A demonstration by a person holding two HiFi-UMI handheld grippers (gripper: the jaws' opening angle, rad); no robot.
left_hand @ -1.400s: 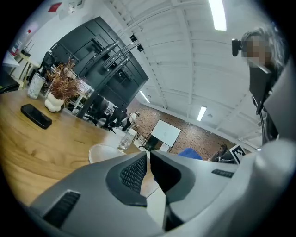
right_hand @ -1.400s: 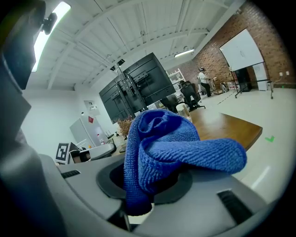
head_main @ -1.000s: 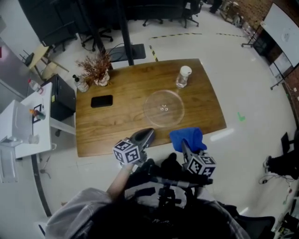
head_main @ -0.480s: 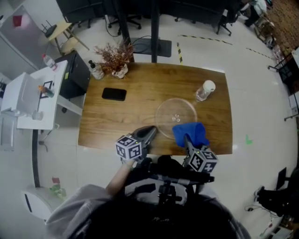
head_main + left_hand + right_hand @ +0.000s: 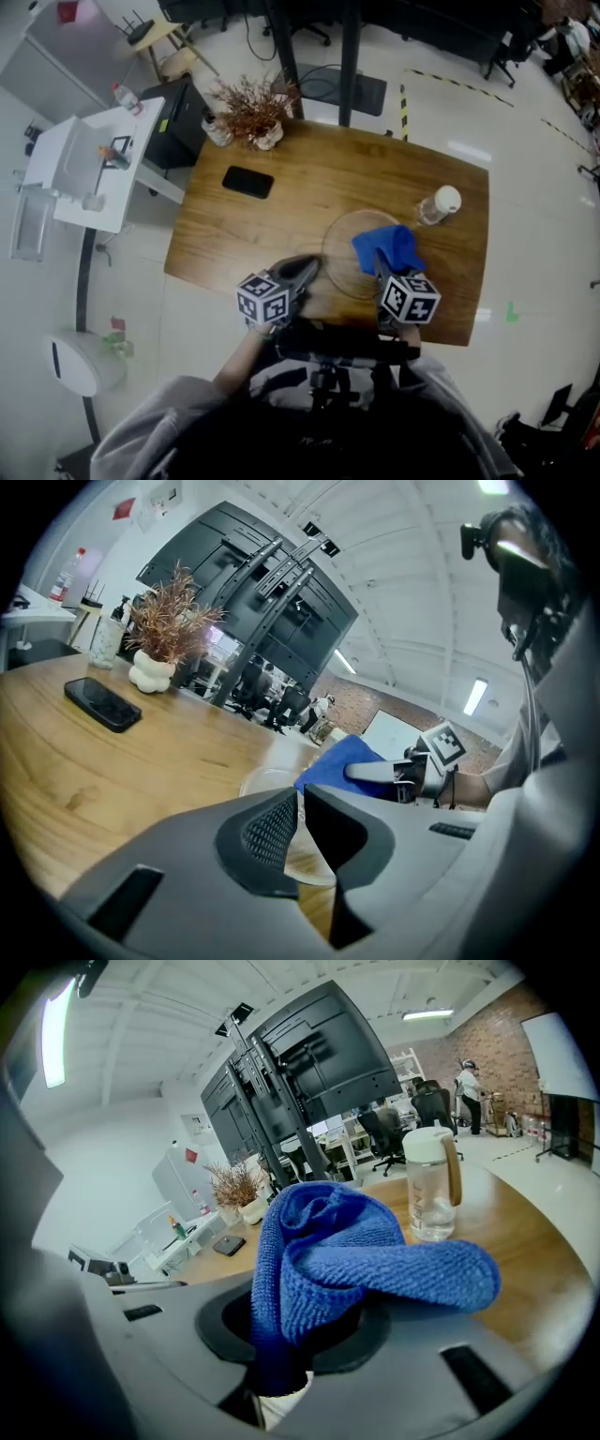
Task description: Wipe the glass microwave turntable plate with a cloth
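Head view: glass plate (image 5: 339,255) on wooden table (image 5: 225,234), toward the near-right part. Round, so no long axis to mind. Right gripper (image 5: 382,274) at plate's 5 o'clock rim, blue cloth (image 5: 386,246) held out over the right-centre of the disc. Left gripper (image 5: 305,267) just beside the rim at 8 o'clock, off the glass. Bottle (image 5: 437,205) close at plate's 2 o'clock (tightest spot for any sweep). Phone (image 5: 248,182) and dried plant (image 5: 253,111) well apart, 10–11 o'clock. Near table edge close behind both grippers.

Left gripper view: jaws pressed together, nothing between. Plate rim just past the tips at 12 o'clock; cloth + other gripper at 1–2 o'clock.

Right gripper view: jaws pinching the cloth, bunched fold flopping fwd over the tips at 12 o'clock. Bottle upright beyond at 1 o'clock. Can't tell here whether cloth touches glass.

Judgement: wiping prob. about to start, w/ right gripper the nearer and better placed; left likely free to steady the rim. Most open room toward 9–11 o'clock across the glass. Best to keep strokes short toward the bottle and the near edge.
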